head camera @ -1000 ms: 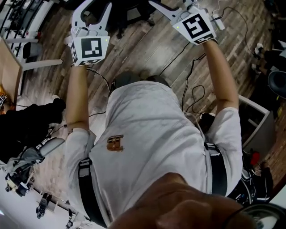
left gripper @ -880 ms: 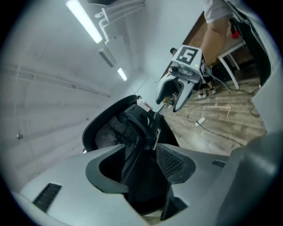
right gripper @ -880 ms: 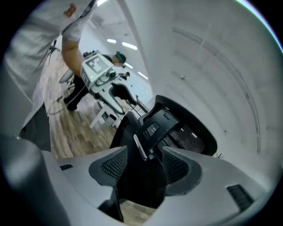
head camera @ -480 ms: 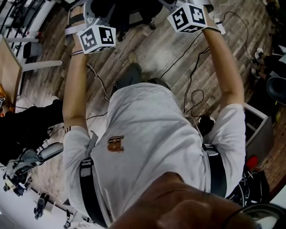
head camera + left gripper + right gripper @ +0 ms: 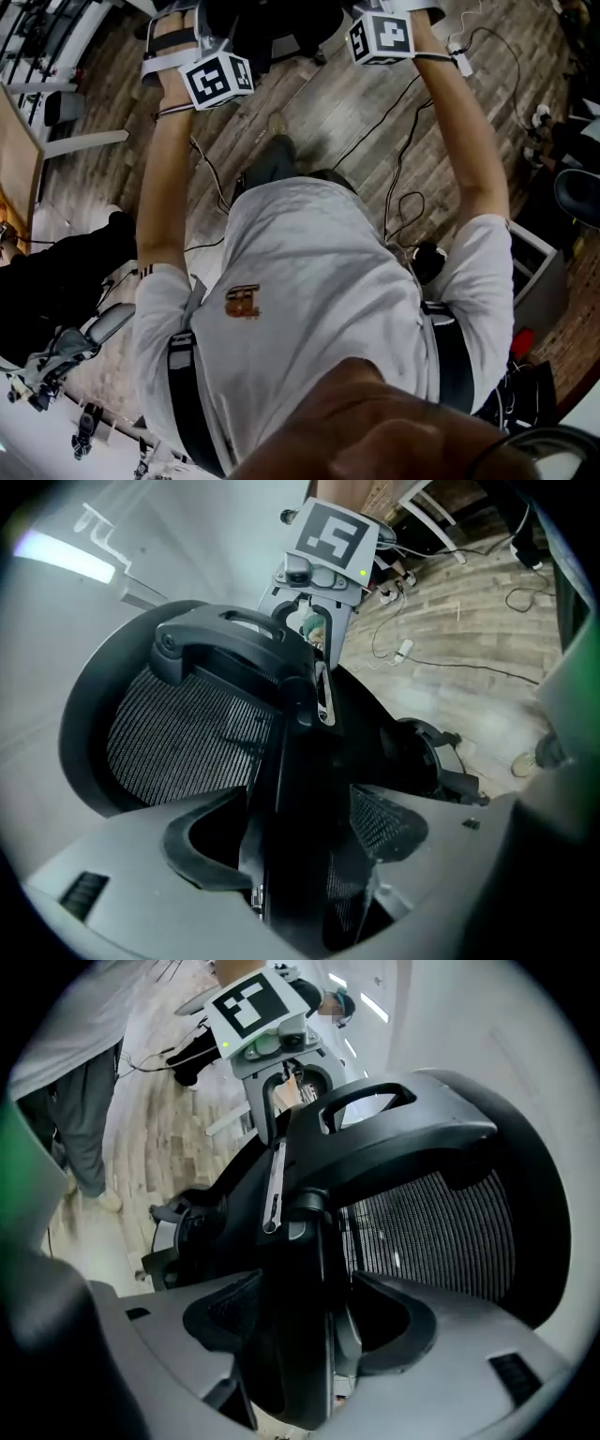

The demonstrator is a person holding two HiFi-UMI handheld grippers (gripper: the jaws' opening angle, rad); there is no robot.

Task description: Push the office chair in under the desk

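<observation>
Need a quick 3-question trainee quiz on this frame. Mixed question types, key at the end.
1. True or false: the office chair has a mesh back.
2. Pick one: what stands between the jaws of the left hand-held gripper? A) a cable B) the chair's back frame C) nothing
3. Short answer: what lies loose on the floor in front of the person?

Key
1. True.
2. B. The right hand-held gripper straddles the frame too, and both pairs of jaws are opening.
3. Black cables.

Office chair (image 5: 187, 733) ahead, cables (image 5: 394, 164) across floor (image 5: 319, 103)
</observation>
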